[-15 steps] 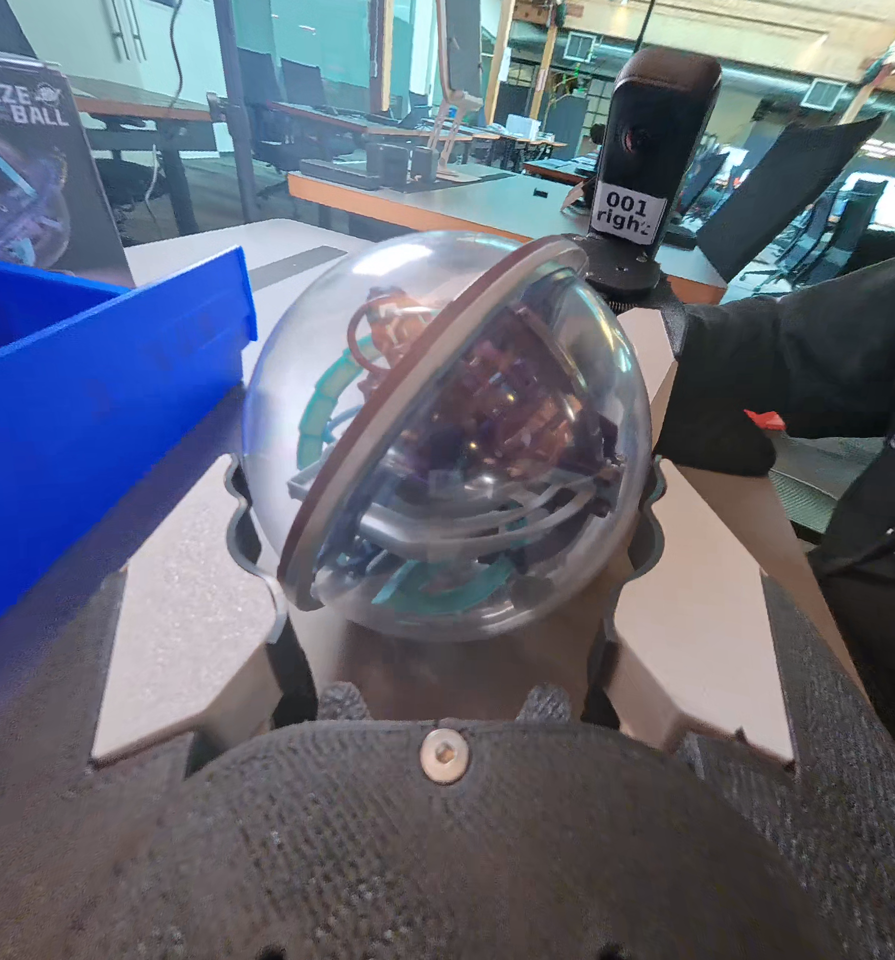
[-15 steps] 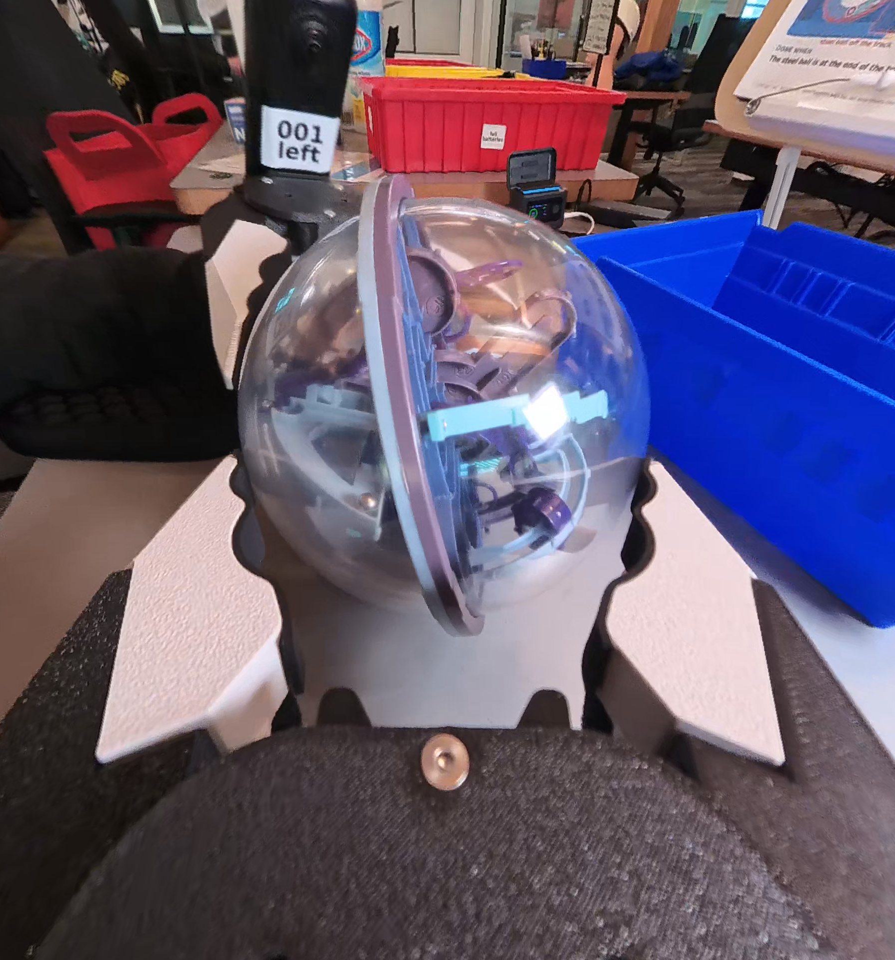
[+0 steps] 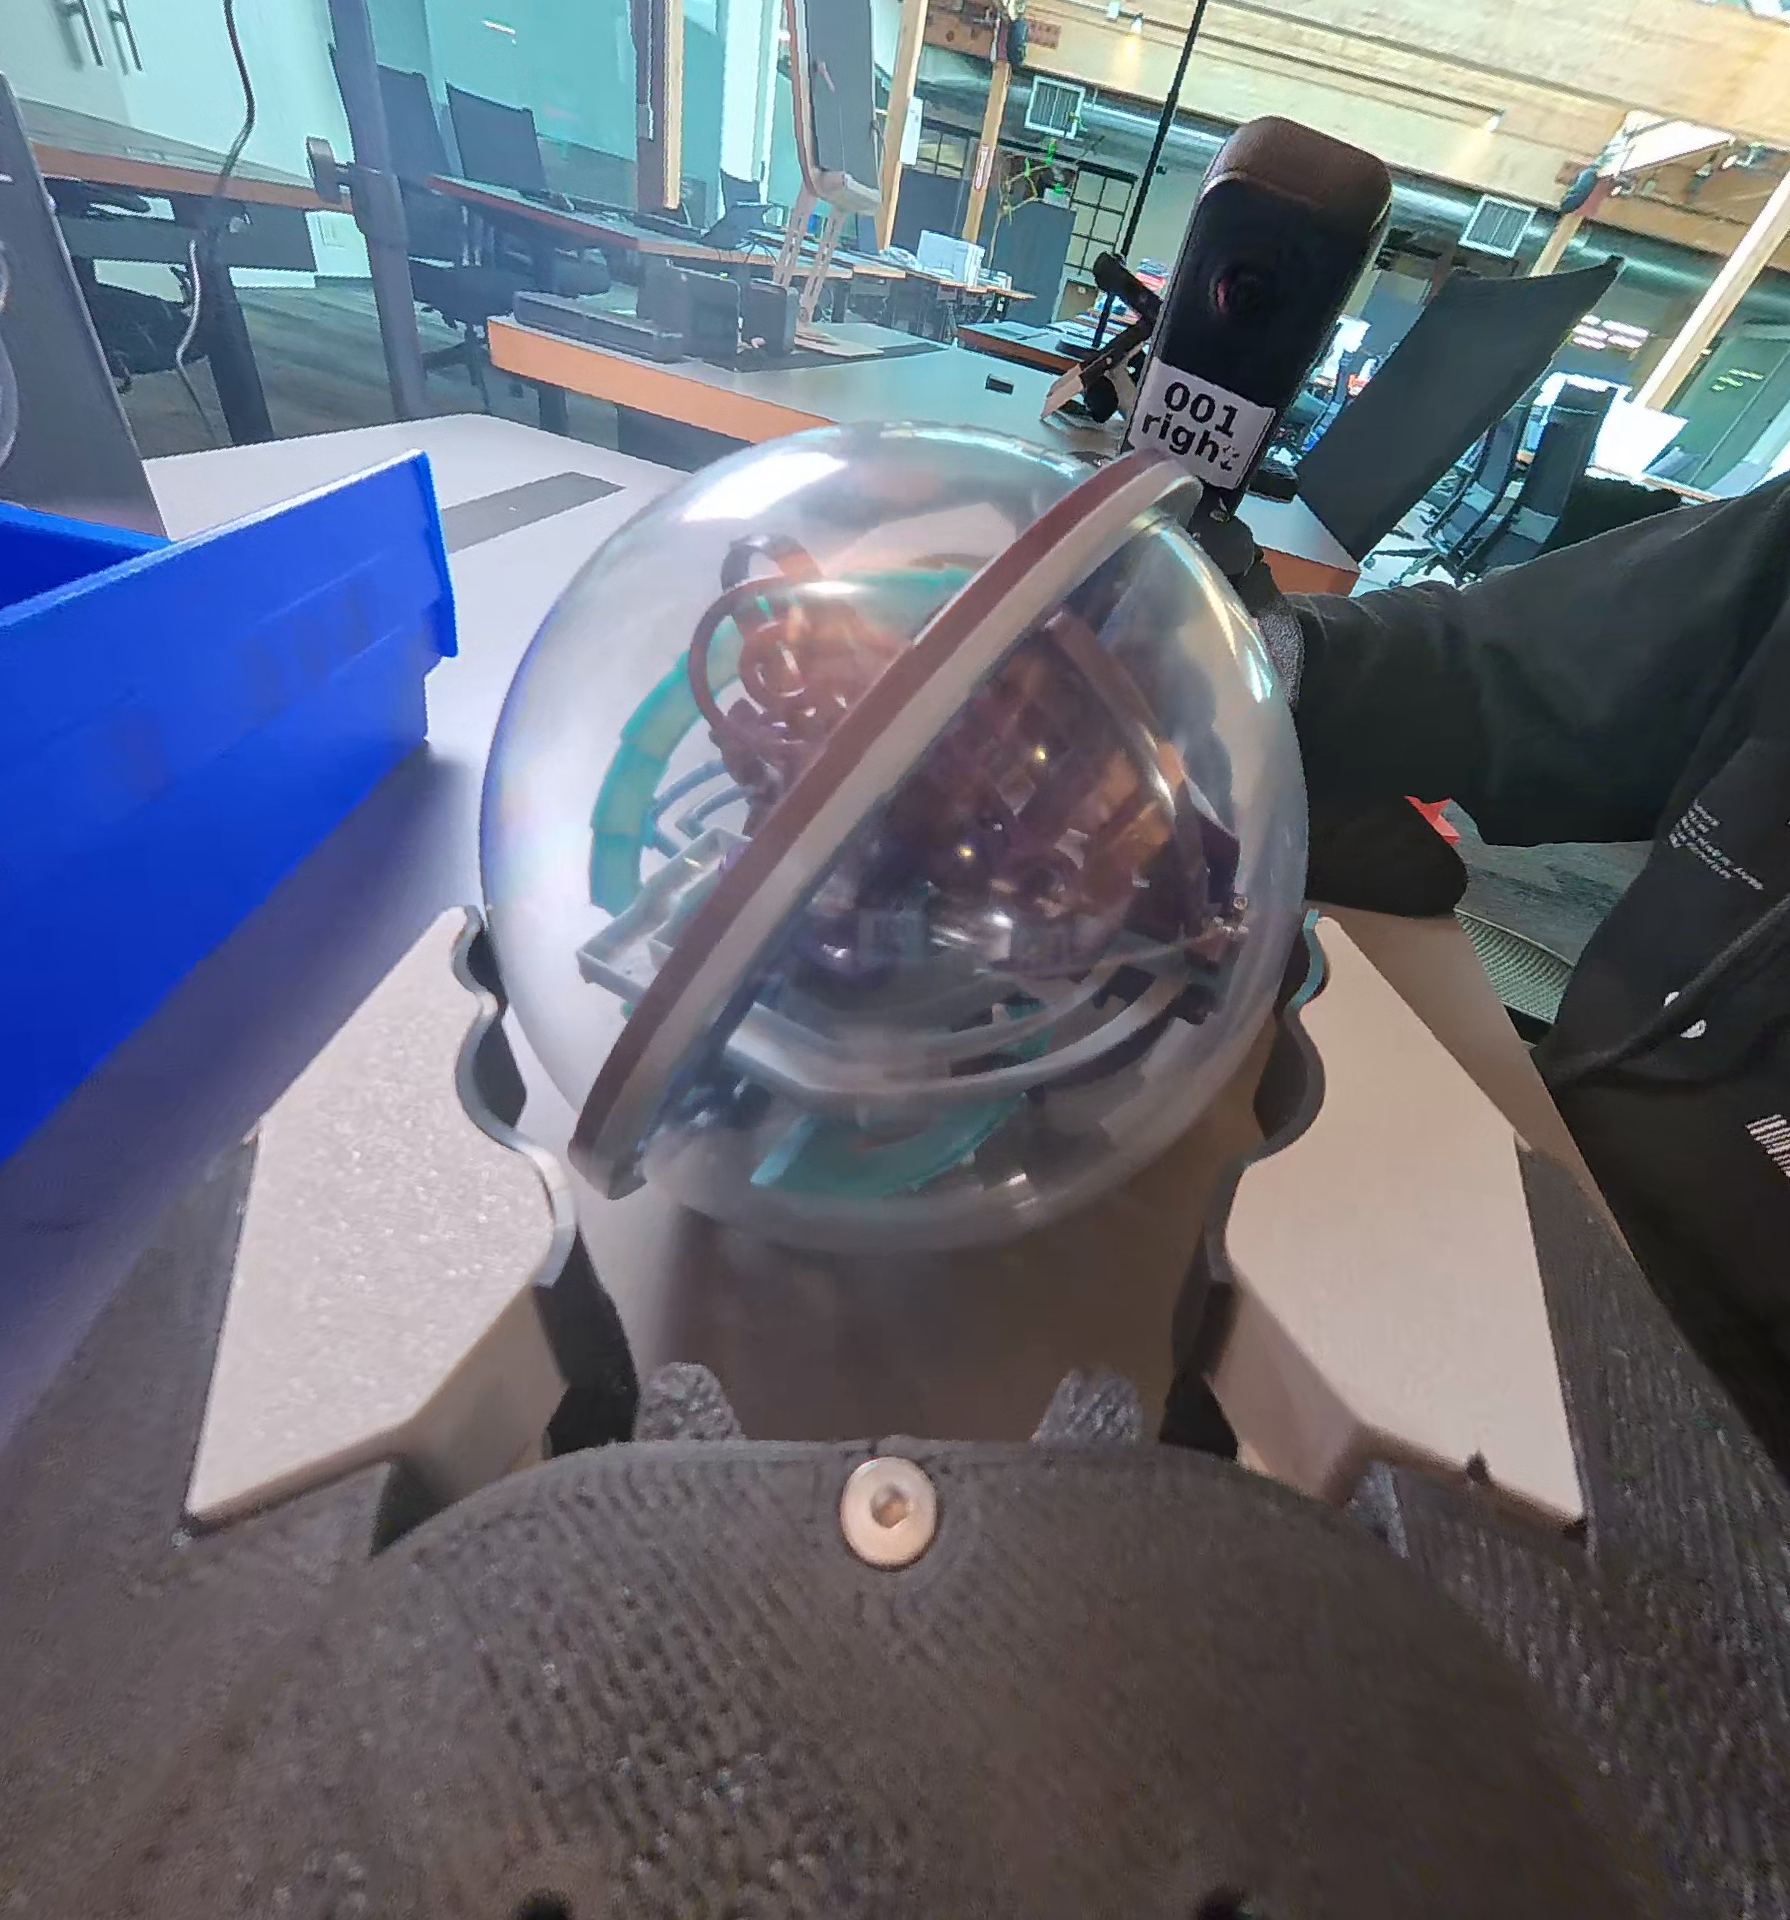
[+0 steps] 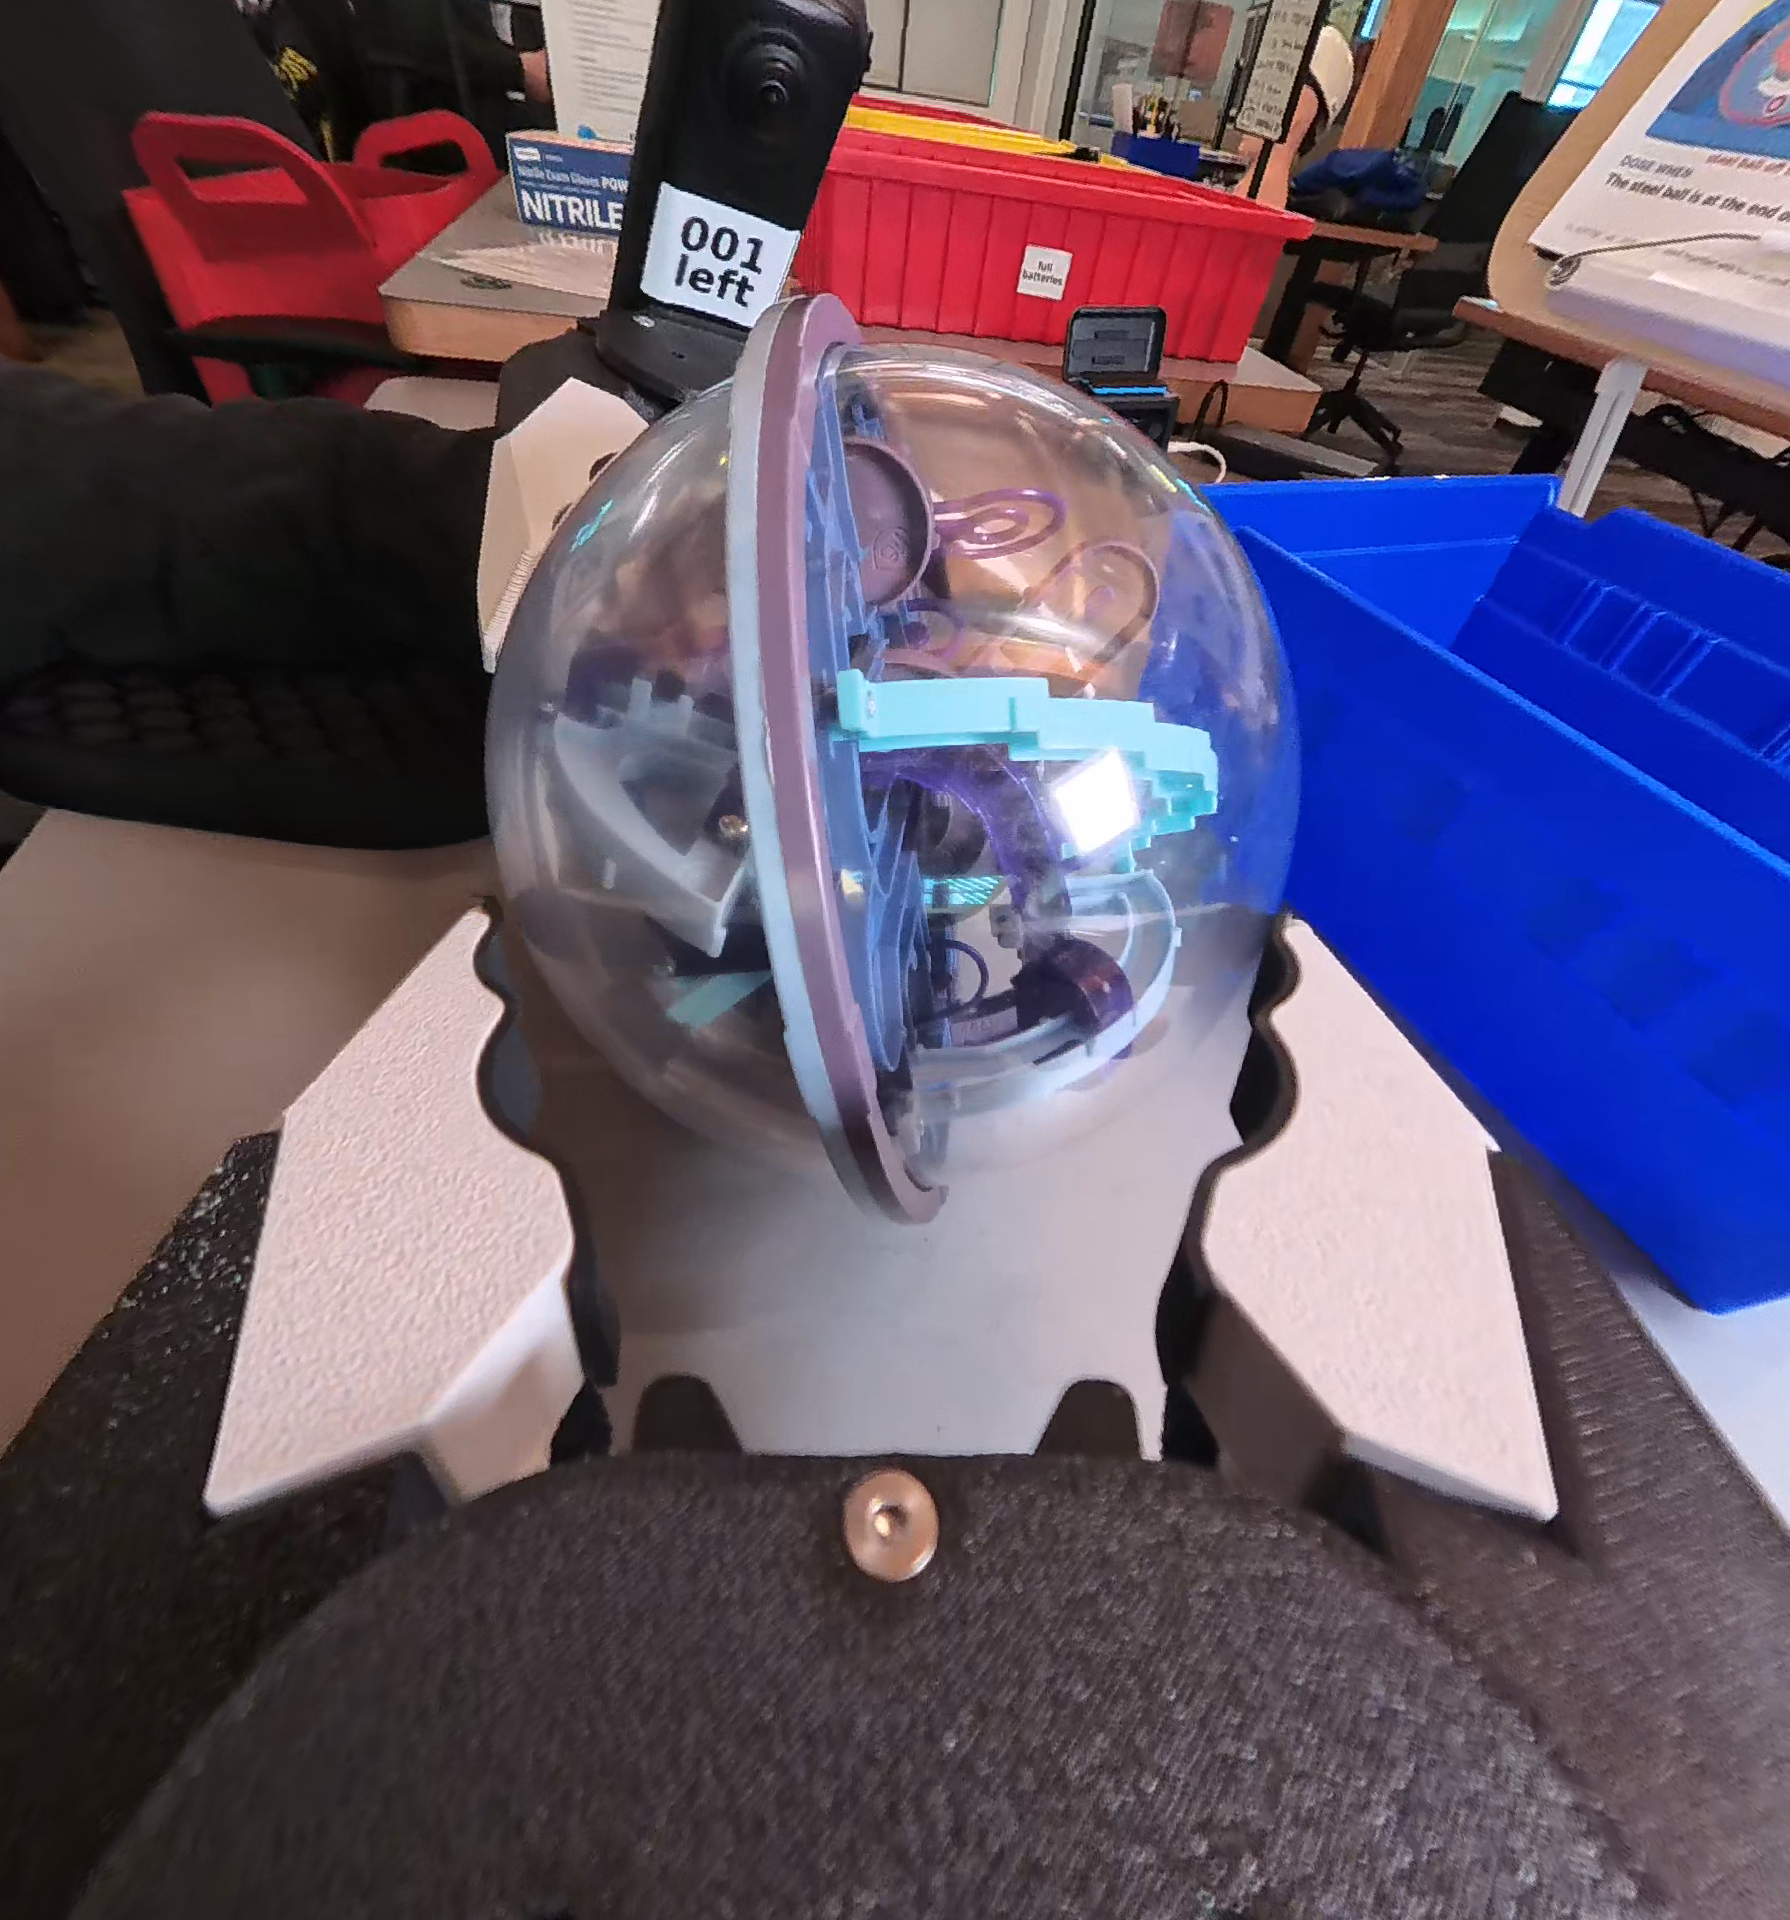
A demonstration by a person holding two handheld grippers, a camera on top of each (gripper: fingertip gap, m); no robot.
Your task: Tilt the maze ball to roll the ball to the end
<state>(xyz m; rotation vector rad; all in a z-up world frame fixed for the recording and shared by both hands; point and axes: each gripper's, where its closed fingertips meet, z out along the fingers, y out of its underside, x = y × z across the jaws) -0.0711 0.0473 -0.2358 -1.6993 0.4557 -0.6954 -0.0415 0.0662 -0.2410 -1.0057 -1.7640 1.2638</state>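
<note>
- Centrally, the maze ball [image 3: 891,821], a clear sphere with teal, grey and purple tracks inside, was held above the pale table [image 4: 143,997], clamped from opposite sides by both grippers.
- Its purple-grey seam ring [image 4: 797,727] stood nearly upright in the right wrist view and slanted in the left wrist view.
- A small steel ball [image 4: 730,826] sat on a grey track just left of that ring.
- The left gripper [image 3: 891,977] pressed its scalloped fingers [image 3: 480,997] against the sphere's sides.
- The right gripper [image 4: 886,966] likewise gripped the sphere, both fingers [image 4: 1270,987] touching it.
- A blue bin [image 4: 1597,831] stood just beside the ball.
- Black-sleeved arms [image 3: 1545,727] reached in behind the sphere.
- A red bin [image 4: 1026,239] sat far back.
</note>
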